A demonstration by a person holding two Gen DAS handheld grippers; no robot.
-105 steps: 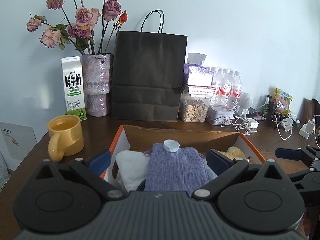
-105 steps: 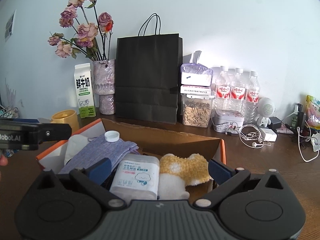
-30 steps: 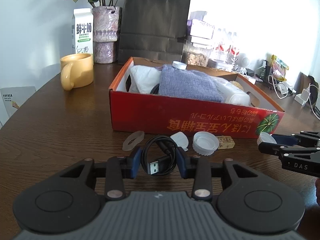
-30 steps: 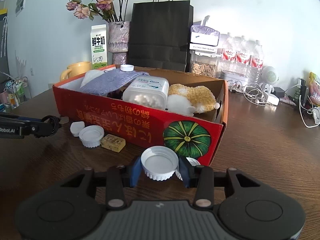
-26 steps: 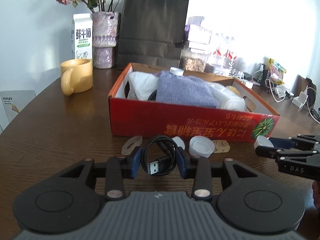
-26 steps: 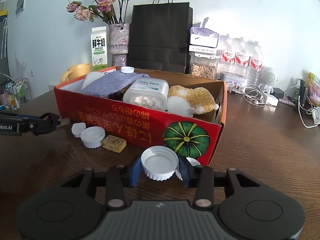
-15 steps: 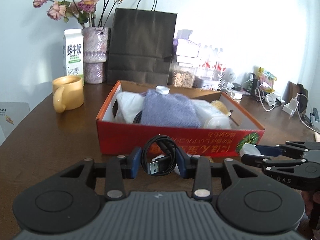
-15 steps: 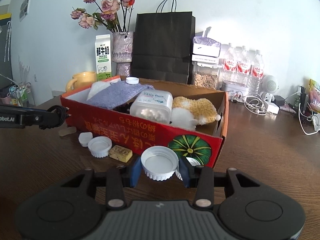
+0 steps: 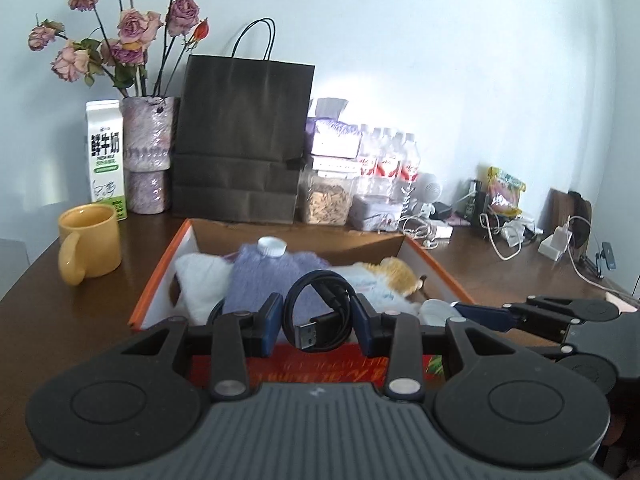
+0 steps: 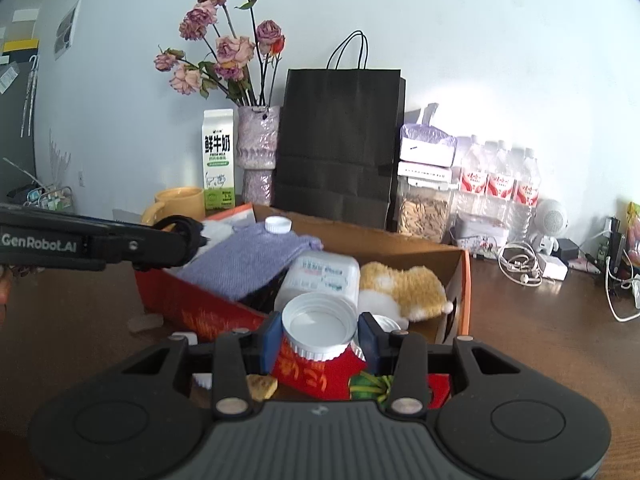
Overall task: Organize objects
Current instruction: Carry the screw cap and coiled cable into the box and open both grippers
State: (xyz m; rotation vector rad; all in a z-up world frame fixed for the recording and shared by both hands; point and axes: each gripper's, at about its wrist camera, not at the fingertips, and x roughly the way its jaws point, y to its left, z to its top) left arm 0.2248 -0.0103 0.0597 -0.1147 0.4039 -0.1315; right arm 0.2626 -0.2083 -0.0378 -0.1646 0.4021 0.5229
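Left gripper (image 9: 318, 322): I have the jaws closed in on a coiled black USB cable (image 9: 320, 312), pinching the loop from both sides; the plug end droops toward 6 o'clock. I hold it above the near wall of the box.

Right gripper (image 10: 318, 334): jaws pressed against a white plastic lid (image 10: 319, 330), open side facing up, ribbed around its edge. It hangs at the box's near right corner.

Box (image 10: 208, 312): red printed cardboard with an orange rim, open-topped, on a dark wood table (image 10: 540, 340).

Inside already: a lavender knitted cloth (image 10: 248, 264) with a small white cap (image 10: 277, 224) resting on its far edge at 12 o'clock, a translucent tub with a printed label (image 10: 320, 276), a fuzzy yellow-and-white plush (image 10: 404, 284) toward 3 o'clock, and something soft and white at 9 o'clock.

Left on the table: in the right wrist view, near the box's front wall around 7 o'clock, I make out a small tan block (image 10: 261, 386), a pale flat piece (image 10: 146, 323), and parts of white caps half hidden by my fingers.

Progress: I judge it well along. Most items sit in the box, two are in my grip not yet dropped in, and a few small bits wait outside.
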